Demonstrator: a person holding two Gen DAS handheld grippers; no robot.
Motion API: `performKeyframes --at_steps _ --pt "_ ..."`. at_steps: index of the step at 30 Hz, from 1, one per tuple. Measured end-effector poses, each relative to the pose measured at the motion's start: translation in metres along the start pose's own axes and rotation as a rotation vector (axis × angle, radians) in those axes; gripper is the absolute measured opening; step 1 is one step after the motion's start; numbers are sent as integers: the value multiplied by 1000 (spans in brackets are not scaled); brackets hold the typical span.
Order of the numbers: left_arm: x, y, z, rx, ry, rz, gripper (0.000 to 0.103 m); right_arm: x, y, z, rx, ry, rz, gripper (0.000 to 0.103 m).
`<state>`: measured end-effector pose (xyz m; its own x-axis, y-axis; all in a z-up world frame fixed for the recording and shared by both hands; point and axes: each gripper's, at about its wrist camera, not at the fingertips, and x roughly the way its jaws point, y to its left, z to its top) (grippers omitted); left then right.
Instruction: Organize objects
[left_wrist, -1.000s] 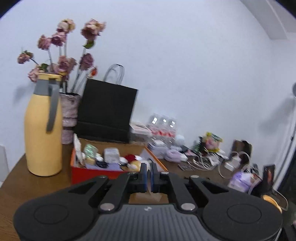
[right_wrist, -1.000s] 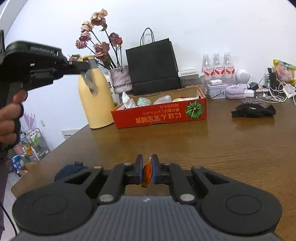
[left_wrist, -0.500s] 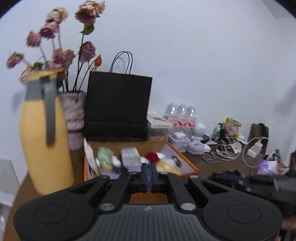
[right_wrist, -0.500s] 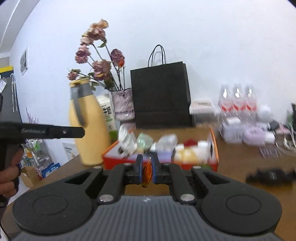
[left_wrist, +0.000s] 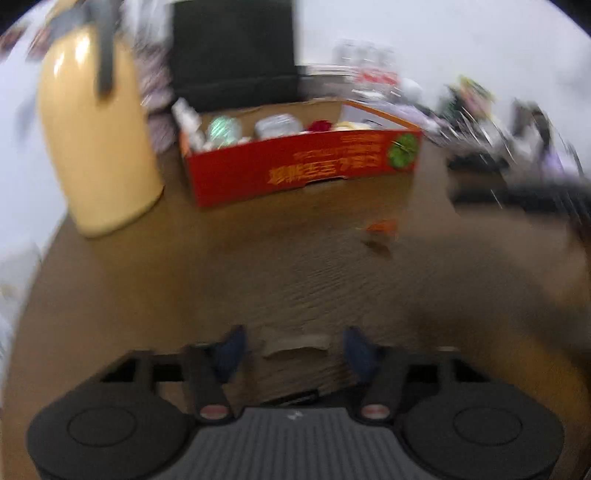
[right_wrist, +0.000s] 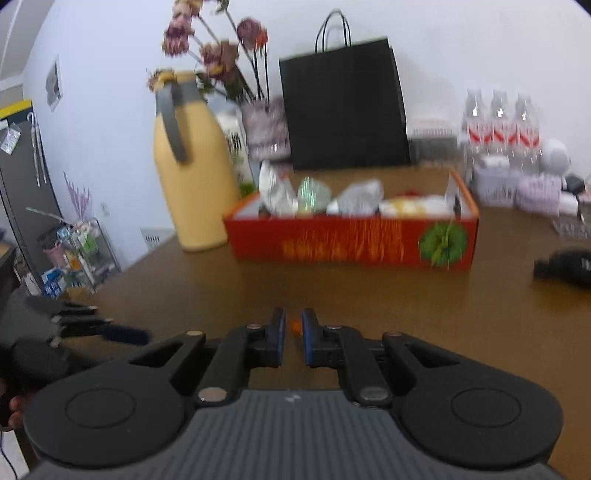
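A red cardboard box (left_wrist: 295, 170) (right_wrist: 351, 243) with several wrapped snacks stands on the brown table. My left gripper (left_wrist: 293, 349) is open and empty, low over the table in a blurred view. A small orange item (left_wrist: 380, 226) lies on the table in front of the box. My right gripper (right_wrist: 293, 332) has its jaws slightly parted; the small orange item (right_wrist: 294, 325) shows in the gap, and I cannot tell whether the pads touch it. The left gripper also shows at the left edge of the right wrist view (right_wrist: 110, 332).
A yellow jug (left_wrist: 99, 140) (right_wrist: 192, 162) stands left of the box. A black paper bag (right_wrist: 345, 107) and a vase of dried flowers (right_wrist: 264, 125) stand behind it. Water bottles (right_wrist: 498, 118) and a black cloth (right_wrist: 569, 264) are to the right.
My left gripper has opened and dropped low, tilting down toward the table. My right gripper's jaws have parted a little around the orange item, and it has moved closer to the box.
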<state>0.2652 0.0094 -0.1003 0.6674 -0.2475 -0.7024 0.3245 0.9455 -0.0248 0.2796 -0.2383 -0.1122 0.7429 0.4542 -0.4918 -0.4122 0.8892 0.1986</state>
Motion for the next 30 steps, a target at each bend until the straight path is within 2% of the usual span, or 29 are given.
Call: performKeyframes --at_steps 1,2,5,7,8,9,10,15,17,19,20,22,25,28,30 --pt "1 -2 -5 -15 -46 23 24 -1 4 -6 3 11 -7 11" --pt "1 -7 -8 16 -68 48 10 -5 8 -13 1 21 -11 11" --pt "-9 -17 -15 -1 -87 83 2 -20 13 -26 0 16 -13 12" --pt "-17 -20 -16 -33 -108 78 1 -22 10 -30 18 12 -23 25" --pt "-24 -20 -14 -53 -131 75 1 -18 8 -30 16 21 -32 38" --pt "-30 -22 -11 -65 -152 76 1 -12 8 -27 12 24 -33 42" --pt "-37 -22 -10 -82 -178 82 1 -3 6 -23 10 33 -28 43" --pt "-60 -20 1 -148 -256 112 1 68 14 -1 20 131 20 42" --pt "-66 -21 2 -176 -269 128 1 92 25 7 -31 150 -29 41" --pt "-72 -20 2 -193 -283 140 1 108 34 7 -96 143 -105 30" --pt "-75 -21 0 -202 -287 144 2 110 39 6 -132 134 -147 12" --pt "-80 -22 -4 -210 -291 146 2 101 42 4 -148 152 -137 12" --pt "-90 -26 -16 -202 -293 105 2 48 49 -6 -145 57 -124 12" --pt "-96 -27 -30 -231 -250 41 2 -26 46 -26 -55 3 -41 13" --pt "-103 -30 -35 -253 -240 -5 2 -60 38 -38 14 9 9 13"
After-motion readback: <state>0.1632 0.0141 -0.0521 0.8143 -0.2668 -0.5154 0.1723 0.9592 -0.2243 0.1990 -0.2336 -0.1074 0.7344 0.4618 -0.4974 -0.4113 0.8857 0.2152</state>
